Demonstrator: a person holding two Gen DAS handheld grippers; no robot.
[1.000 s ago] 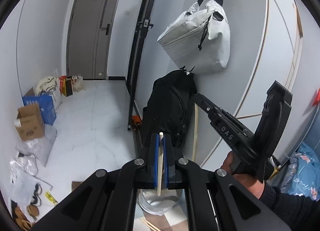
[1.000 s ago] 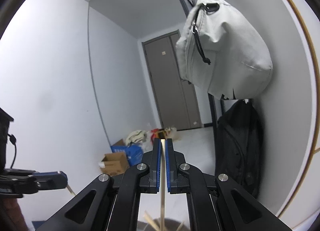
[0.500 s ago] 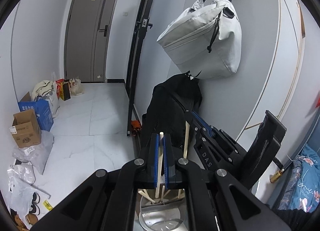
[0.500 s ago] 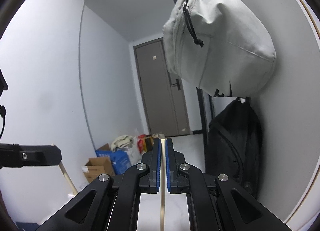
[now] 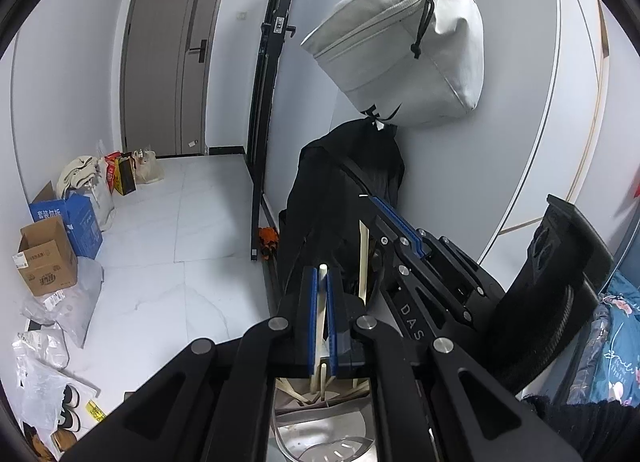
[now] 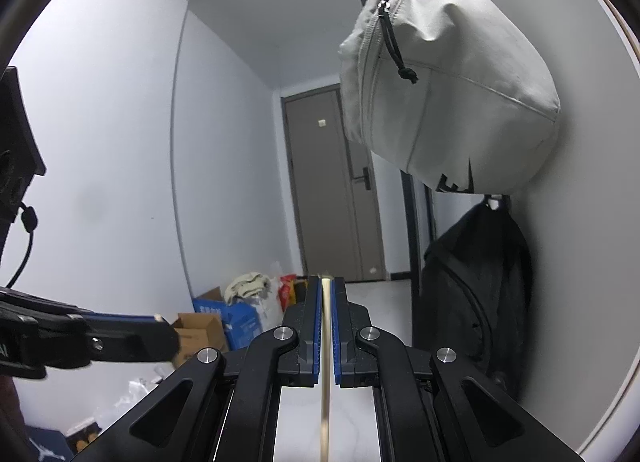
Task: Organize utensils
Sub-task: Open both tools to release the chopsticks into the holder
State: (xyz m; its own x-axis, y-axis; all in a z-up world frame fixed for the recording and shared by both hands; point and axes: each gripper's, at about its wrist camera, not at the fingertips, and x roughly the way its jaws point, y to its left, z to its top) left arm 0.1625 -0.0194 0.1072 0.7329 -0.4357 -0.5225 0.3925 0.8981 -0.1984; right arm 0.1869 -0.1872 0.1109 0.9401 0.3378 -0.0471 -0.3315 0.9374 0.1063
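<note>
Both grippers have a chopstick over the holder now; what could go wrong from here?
The left gripper pinches its pale wooden chopstick near the top, so it may swing and miss the round metal utensil holder. The right gripper and its wooden chopstick hang close beside; they may collide over the leaning chopsticks already inside.

In the left wrist view, bare white floor lay open at centre left, while the right gripper, black backpack and hanging grey bag crowded the right.
</note>
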